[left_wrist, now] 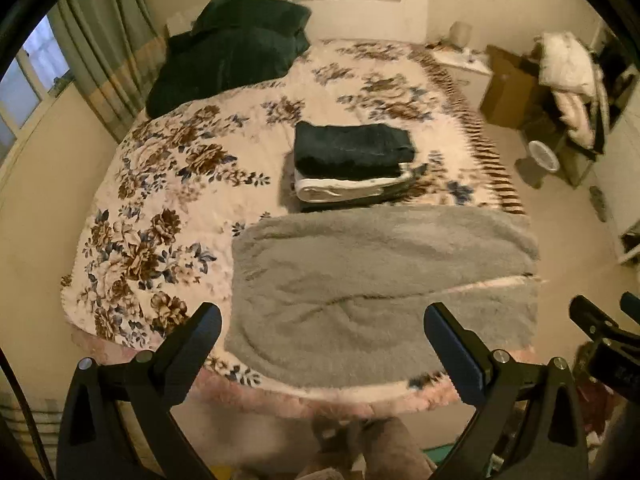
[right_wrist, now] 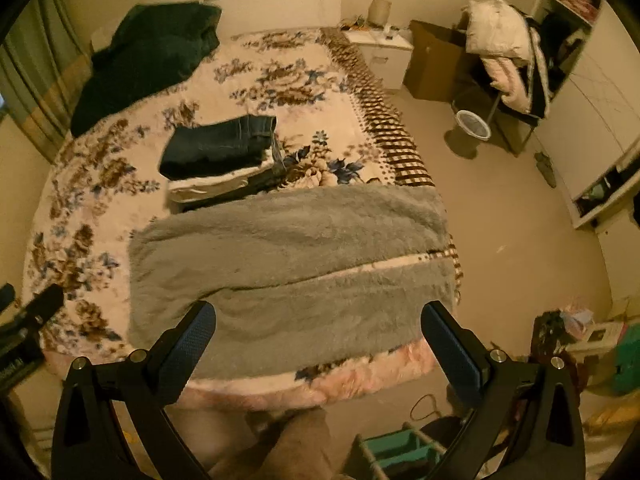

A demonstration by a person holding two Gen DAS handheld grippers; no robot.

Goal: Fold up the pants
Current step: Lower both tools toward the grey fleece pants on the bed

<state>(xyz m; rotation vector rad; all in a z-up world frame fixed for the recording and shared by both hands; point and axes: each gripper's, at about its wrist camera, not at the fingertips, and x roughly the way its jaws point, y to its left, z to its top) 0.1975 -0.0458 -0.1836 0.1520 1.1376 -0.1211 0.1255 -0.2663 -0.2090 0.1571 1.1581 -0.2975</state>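
Note:
Fuzzy grey pants (left_wrist: 380, 292) lie flat across the near end of the floral bed (left_wrist: 160, 200), legs pointing right with a narrow gap between them. They also show in the right wrist view (right_wrist: 288, 272). My left gripper (left_wrist: 322, 320) is open and empty, held above the pants' near edge. My right gripper (right_wrist: 318, 318) is open and empty, also above the near edge. The right gripper shows at the left wrist view's right edge (left_wrist: 600, 332).
A stack of folded clothes (left_wrist: 352, 164), dark on top of white, sits on the bed behind the pants. A dark green blanket (left_wrist: 228, 52) lies at the headboard. A cardboard box (right_wrist: 436, 60), a clothes-draped chair (right_wrist: 504, 48) and a fan (right_wrist: 474, 124) stand right of the bed.

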